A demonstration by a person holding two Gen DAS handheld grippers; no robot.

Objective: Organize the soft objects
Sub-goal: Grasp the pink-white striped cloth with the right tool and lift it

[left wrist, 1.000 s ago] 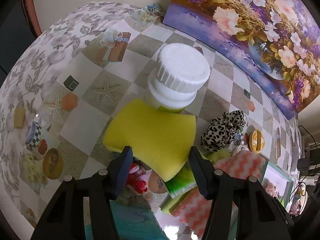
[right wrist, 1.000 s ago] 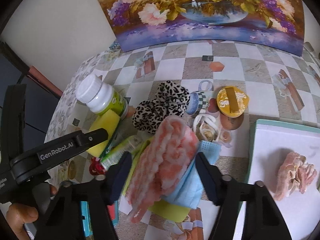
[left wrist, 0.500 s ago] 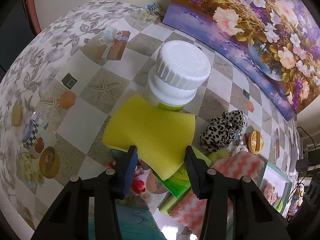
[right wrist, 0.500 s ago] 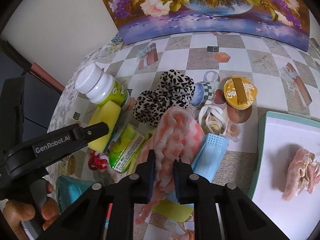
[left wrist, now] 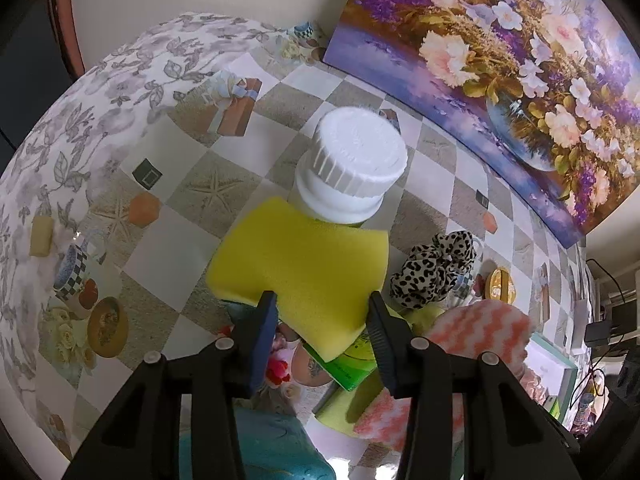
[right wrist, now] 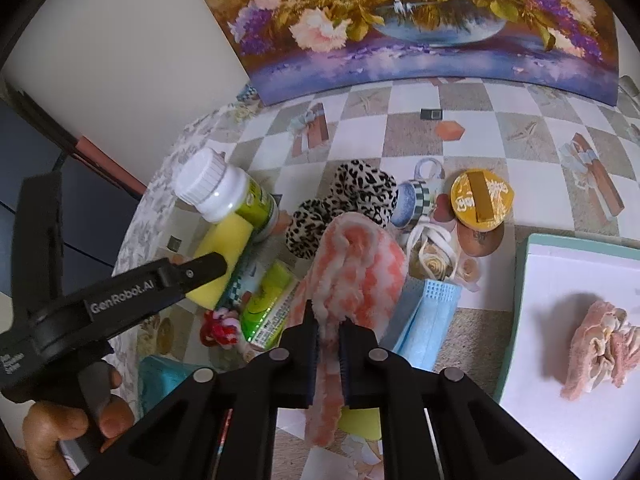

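Observation:
My left gripper is shut on a yellow sponge, which leans against a white-capped bottle. The sponge and the left gripper's finger also show in the right wrist view. My right gripper is shut on a pink-and-white zigzag cloth and holds it above the pile; the cloth also shows in the left wrist view. A leopard-print scrunchie lies behind it. A blue face mask lies beside it.
A white tray with a teal rim at the right holds a pink fluffy item. A green tube, a round gold tin, a red-white ornament and a teal object lie around. A flower painting stands at the back.
My right gripper has closed on the pink-and-white cloth and raised it. My left gripper has narrowed onto the yellow sponge.

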